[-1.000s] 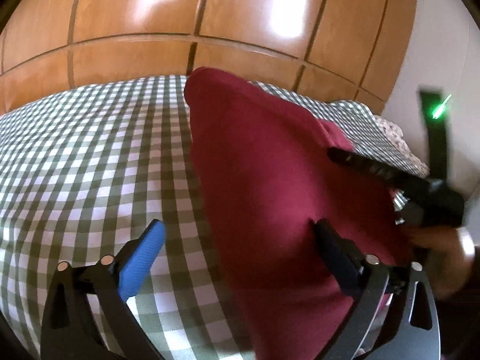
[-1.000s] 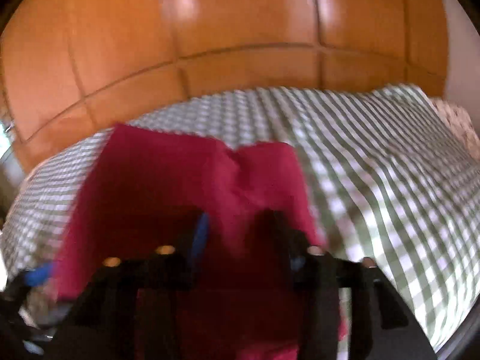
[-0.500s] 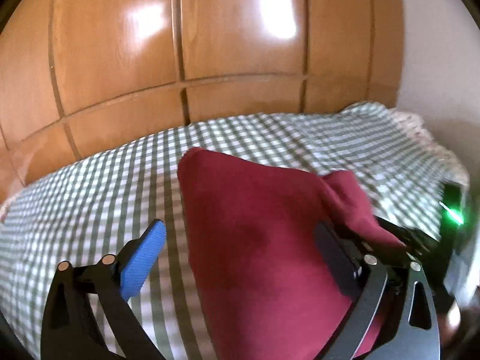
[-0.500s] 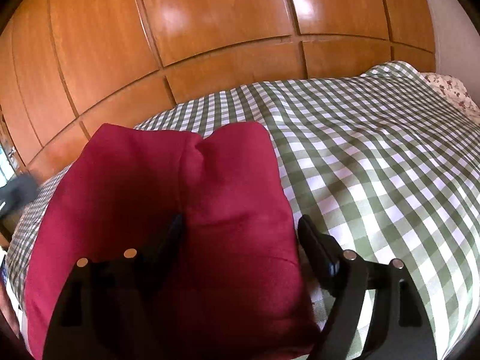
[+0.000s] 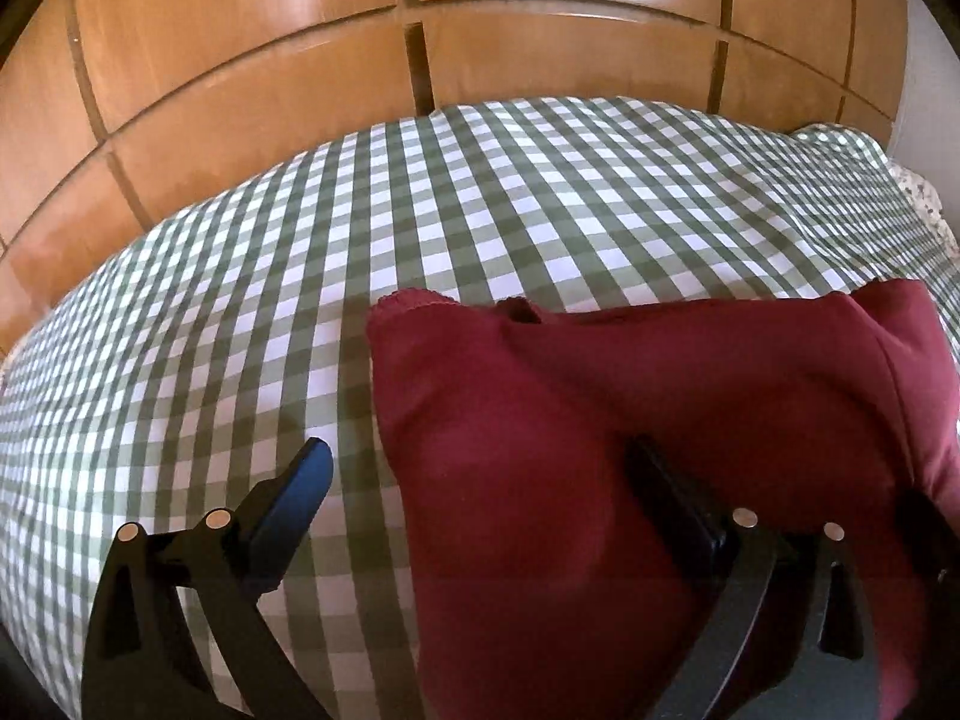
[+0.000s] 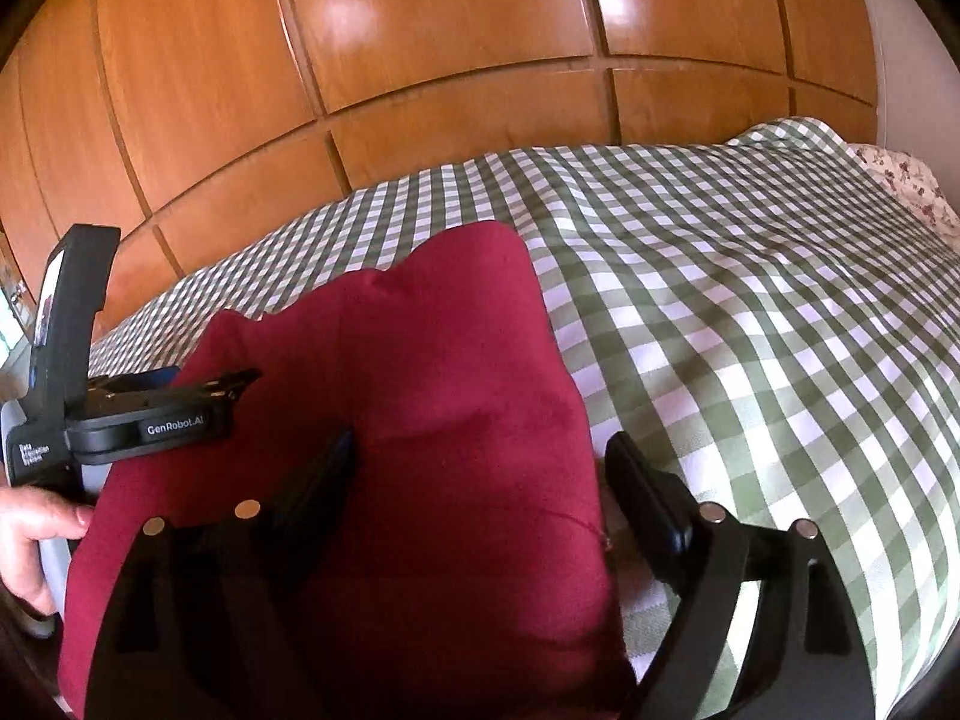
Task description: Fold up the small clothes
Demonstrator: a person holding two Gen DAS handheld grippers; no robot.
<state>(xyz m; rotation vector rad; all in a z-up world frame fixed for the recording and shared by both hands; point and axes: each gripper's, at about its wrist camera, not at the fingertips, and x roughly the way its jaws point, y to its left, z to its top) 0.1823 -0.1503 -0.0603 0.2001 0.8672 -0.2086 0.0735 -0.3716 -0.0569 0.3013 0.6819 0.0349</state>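
A dark red garment (image 5: 630,450) lies folded on the green-checked bedspread (image 5: 420,210). My left gripper (image 5: 480,480) is open, its jaws wide apart over the garment's left edge; its right finger (image 5: 666,492) rests on the cloth, its blue-padded left finger (image 5: 300,492) is over the bedspread. In the right wrist view the garment (image 6: 432,420) fills the lower left. My right gripper (image 6: 480,480) is open over its right edge, the left finger (image 6: 318,480) on the cloth. The left gripper's body (image 6: 150,408) shows at the garment's left side.
A wooden panelled wardrobe (image 5: 420,30) stands behind the bed. A floral pillow (image 6: 900,192) lies at the far right. The person's hand (image 6: 30,528) holds the left gripper's handle. Bare bedspread (image 6: 750,330) stretches to the right of the garment.
Both grippers have pulled back and lowered. The garment now lies flatter on the bedspread and both grippers stand open over it.
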